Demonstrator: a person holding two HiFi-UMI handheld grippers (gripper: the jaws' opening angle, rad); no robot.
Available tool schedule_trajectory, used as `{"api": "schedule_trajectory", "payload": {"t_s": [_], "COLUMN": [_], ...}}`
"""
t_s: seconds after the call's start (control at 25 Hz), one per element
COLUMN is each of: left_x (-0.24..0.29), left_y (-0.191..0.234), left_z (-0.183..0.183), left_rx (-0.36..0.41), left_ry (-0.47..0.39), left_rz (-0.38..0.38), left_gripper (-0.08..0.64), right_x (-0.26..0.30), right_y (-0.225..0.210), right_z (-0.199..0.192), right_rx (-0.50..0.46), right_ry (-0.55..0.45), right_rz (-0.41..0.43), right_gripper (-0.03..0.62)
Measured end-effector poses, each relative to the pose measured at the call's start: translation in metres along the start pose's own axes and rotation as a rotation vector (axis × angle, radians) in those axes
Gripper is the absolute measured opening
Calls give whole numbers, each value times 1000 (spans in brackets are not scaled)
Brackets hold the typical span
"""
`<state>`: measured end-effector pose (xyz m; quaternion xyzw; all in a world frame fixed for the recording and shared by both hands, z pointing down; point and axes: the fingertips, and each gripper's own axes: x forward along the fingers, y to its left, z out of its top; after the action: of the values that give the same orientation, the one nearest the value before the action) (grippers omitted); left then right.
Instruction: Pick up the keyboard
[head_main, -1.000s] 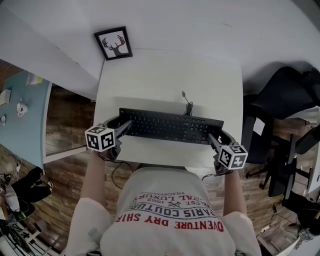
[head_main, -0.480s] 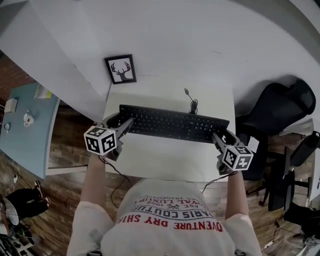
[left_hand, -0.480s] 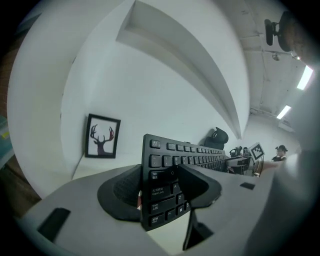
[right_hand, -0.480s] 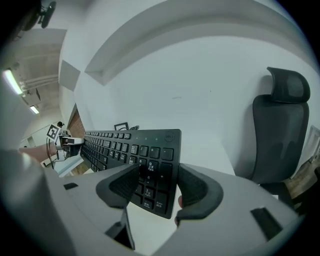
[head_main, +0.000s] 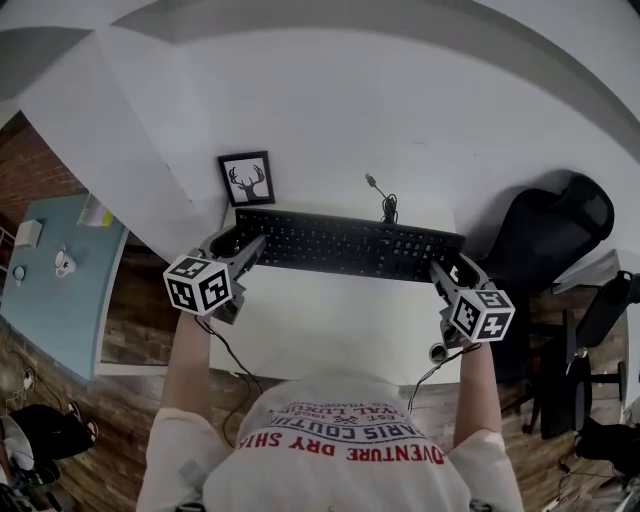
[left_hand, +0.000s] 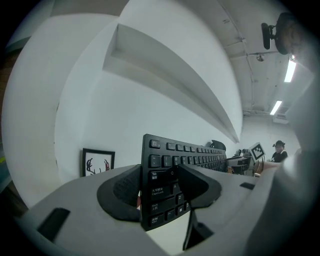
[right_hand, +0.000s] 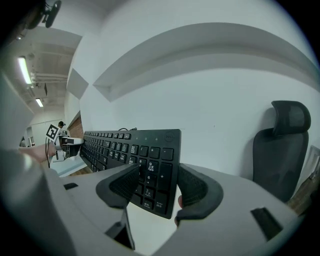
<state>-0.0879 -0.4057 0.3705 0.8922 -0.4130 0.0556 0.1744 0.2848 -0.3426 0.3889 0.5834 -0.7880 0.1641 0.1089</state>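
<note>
Keyboard (head_main: 345, 245): long, black, plastic, full-size with a number pad. It's gripped at both ends and stretched level across the far side of the white counter (head_main: 330, 320), close to the white wall.
Left tool (head_main: 243, 245): grey, two-jawed, with a marker cube at the back. It's pinching the keyboard's left end.
Left tool close-up (left_hand: 160, 187): one ribbed pad presses the key face (left_hand: 172, 162) beside Tab and Shift, and the other sits behind the board. The grip is tight, with no gap on either side.
Right tool (head_main: 445, 272): the same grey build, clamped on the right end at the number pad.
Right tool close-up (right_hand: 157, 182): the near pad covers the lower number keys (right_hand: 125, 147) and the far pad backs the board from behind, so it's squeezed firmly.
Cable (head_main: 380, 200): thin and black, it curls up from the keyboard's rear edge, its plug end lying loose against the wall.
Framed print (head_main: 246, 180): black frame with a deer-antler drawing, it stands against the wall just beyond the keyboard's left end. It also shows in the left gripper view (left_hand: 97, 162).
Office chair (head_main: 555, 225): black and high-backed, it sits off the counter's right side. Its headrest fills the right of the right gripper view (right_hand: 282, 145).
Side table (head_main: 55, 290): pale blue, well apart on the left, on a wooden floor.
Person: in a white T-shirt with red lettering (head_main: 345, 440), a bare forearm behind each tool.
</note>
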Motion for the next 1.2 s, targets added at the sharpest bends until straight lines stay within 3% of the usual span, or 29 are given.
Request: {"api": "schedule_trajectory", "payload": {"t_s": [0.4, 1.2], "left_x": [-10, -6], "left_y": [-6, -5], "left_z": [40, 24], "left_rx": [35, 6], "left_ry": [-75, -51], "left_rz": [-11, 3], "left_gripper": [235, 235], "right_x": [-13, -11], "right_y": [9, 5], "right_z": [42, 28], "right_rx": [-50, -27], "right_ry": [-79, -34], "right_rz": [-17, -15], "right_gripper": [259, 258]}}
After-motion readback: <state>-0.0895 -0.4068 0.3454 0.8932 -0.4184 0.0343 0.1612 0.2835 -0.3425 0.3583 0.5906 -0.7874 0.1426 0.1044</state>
